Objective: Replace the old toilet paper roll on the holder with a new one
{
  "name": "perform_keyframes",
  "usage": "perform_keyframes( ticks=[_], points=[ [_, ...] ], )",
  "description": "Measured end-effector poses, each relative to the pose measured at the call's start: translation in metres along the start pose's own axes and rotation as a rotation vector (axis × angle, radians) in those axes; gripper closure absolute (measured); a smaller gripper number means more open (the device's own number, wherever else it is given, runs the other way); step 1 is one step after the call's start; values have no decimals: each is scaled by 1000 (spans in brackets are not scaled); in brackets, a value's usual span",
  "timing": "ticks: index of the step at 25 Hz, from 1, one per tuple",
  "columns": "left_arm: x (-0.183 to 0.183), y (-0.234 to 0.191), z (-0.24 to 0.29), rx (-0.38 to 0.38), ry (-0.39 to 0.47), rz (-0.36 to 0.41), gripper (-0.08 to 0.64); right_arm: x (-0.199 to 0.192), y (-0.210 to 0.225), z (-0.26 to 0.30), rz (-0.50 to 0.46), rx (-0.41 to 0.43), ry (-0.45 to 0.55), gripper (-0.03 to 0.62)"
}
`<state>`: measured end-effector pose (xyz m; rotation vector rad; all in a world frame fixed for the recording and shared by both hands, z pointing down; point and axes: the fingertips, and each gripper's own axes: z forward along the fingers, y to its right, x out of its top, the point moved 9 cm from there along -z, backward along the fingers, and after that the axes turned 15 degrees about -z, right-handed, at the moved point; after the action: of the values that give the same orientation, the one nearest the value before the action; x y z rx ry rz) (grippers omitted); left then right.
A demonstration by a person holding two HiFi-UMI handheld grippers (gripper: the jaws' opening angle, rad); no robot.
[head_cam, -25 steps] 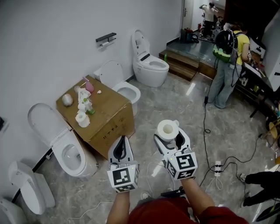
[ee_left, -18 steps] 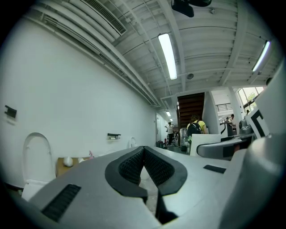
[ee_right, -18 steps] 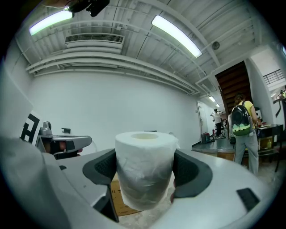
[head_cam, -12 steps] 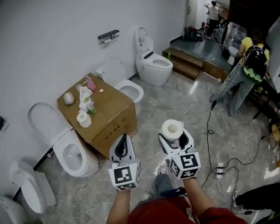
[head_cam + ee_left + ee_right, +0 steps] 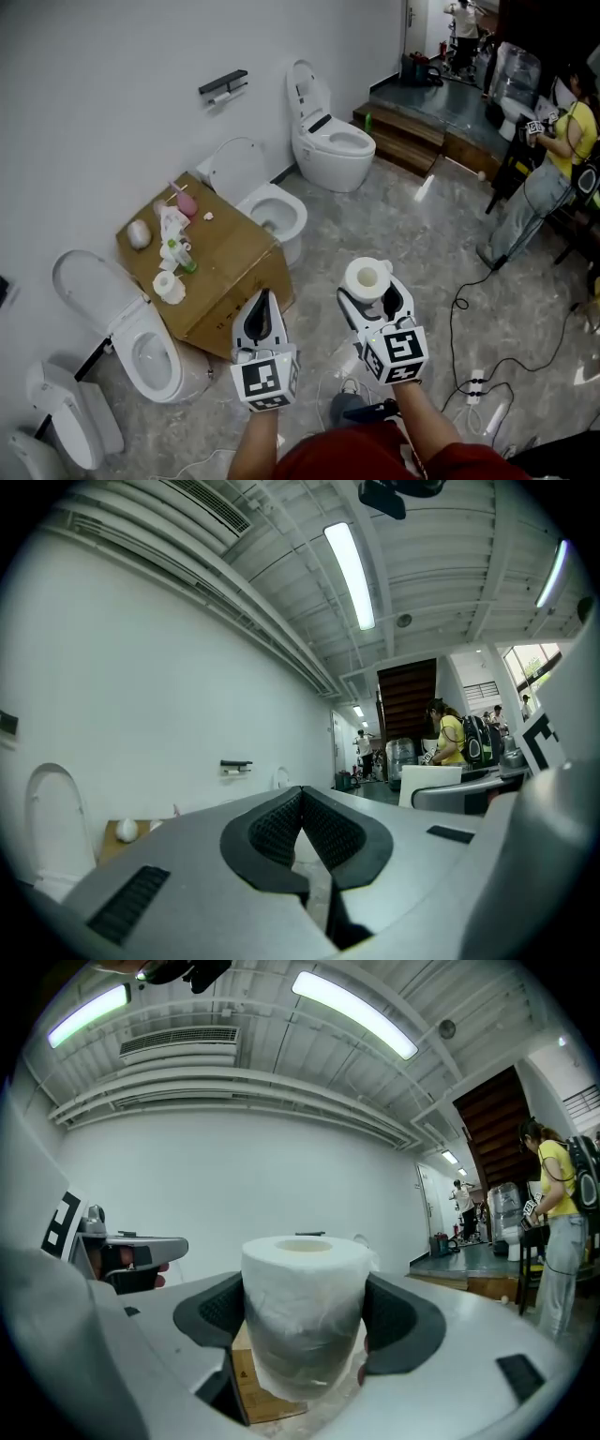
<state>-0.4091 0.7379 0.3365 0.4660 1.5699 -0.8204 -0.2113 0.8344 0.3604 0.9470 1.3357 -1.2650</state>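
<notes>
My right gripper (image 5: 368, 289) is shut on a full white toilet paper roll (image 5: 365, 278) (image 5: 305, 1312), held upright between the black pads (image 5: 400, 1321). My left gripper (image 5: 260, 306) (image 5: 300, 803) is shut with nothing in it, its tips meeting. Both point level above the grey tiled floor. The black wall holder (image 5: 223, 83) (image 5: 236, 764) with a small pale roll hangs on the white wall far ahead, between two toilets. A second white roll (image 5: 168, 286) stands on the cardboard box (image 5: 225, 272).
Several white toilets (image 5: 328, 141) line the wall; one (image 5: 267, 208) stands beside the box, another (image 5: 141, 342) to its left. Small bottles and a pink item (image 5: 185, 202) sit on the box. A person in yellow (image 5: 553, 178) stands right; cables and a power strip (image 5: 473, 384) lie on the floor.
Both grippers have moved forward across the room with the roll still held; the box and toilets have slid lower left in the head view. The person in yellow has moved right.
</notes>
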Motion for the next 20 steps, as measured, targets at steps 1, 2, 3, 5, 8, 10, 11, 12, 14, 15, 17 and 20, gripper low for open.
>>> perform_keyframes(
  ticks=[1, 2, 3, 5, 8, 10, 11, 12, 14, 15, 17, 20],
  points=[
    [-1, 6, 18, -1, -1, 0, 545, -1, 14, 11, -3, 1, -1, 210],
    [-2, 12, 35, -2, 0, 1, 545, -2, 28, 20, -4, 2, -1, 210],
    [-3, 18, 51, -3, 1, 1, 545, -4, 42, 30, -5, 3, 0, 210],
    [-5, 32, 81, -2, 7, 3, 545, -8, 70, 45, -5, 5, 1, 210],
    [-8, 51, 120, -9, 6, 11, 545, -14, 108, 63, 2, -1, -1, 210],
    [-10, 62, 142, -17, 1, 18, 545, -18, 130, 73, 12, -11, -6, 210],
    [-11, 67, 152, -20, -2, 19, 545, -20, 140, 77, 17, -16, -7, 210],
    [-12, 70, 162, -21, -5, 21, 545, -22, 148, 82, 22, -20, -8, 210],
    [-15, 75, 180, -24, -12, 21, 545, -25, 162, 91, 29, -27, -10, 210],
    [-16, 77, 189, -26, -15, 21, 545, -27, 168, 95, 32, -31, -12, 210],
    [-17, 81, 204, -35, -19, 25, 545, -30, 179, 103, 39, -41, -17, 210],
    [-22, 83, 227, -49, -23, 23, 545, -35, 191, 117, 39, -51, -24, 210]
  ],
)
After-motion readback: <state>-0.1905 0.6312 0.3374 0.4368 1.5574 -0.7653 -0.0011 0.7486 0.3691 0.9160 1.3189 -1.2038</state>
